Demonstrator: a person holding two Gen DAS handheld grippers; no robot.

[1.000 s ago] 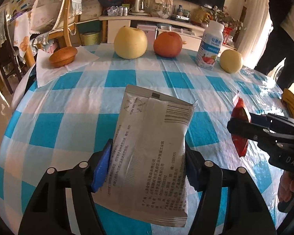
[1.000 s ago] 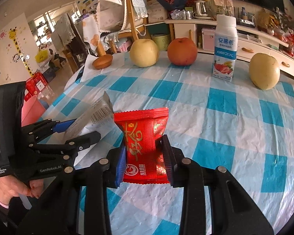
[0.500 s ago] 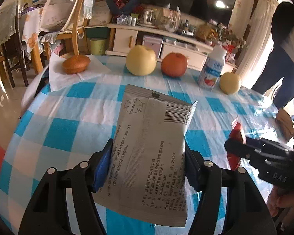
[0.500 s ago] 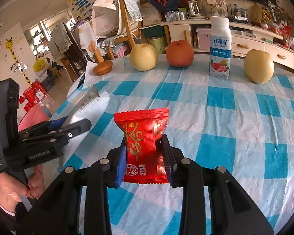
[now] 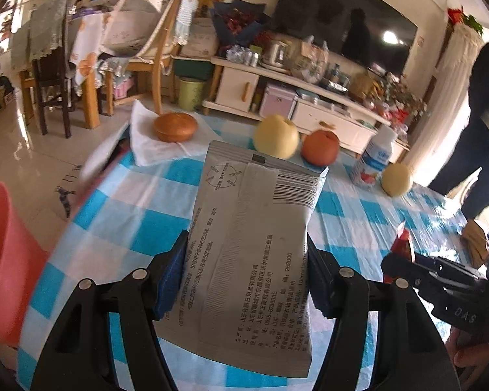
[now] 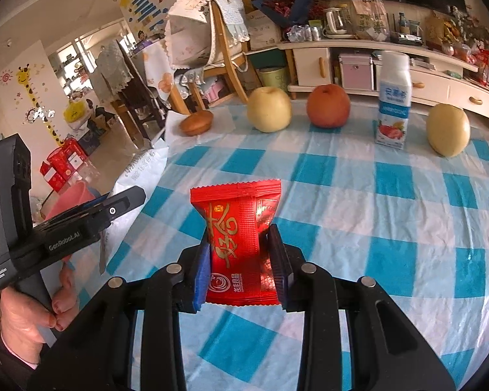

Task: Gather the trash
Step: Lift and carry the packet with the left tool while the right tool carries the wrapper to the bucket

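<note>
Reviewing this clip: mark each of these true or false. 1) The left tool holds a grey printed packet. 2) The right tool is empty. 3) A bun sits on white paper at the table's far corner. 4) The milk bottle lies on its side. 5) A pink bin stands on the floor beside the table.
1) True: the left tool is clamped on the grey packet.
2) False: the right tool grips a red snack wrapper.
3) True: the bun rests on white paper.
4) False: the milk bottle stands upright between the red apple and a yellow pear.
5) True: the pink bin is beside the table edge.
</note>
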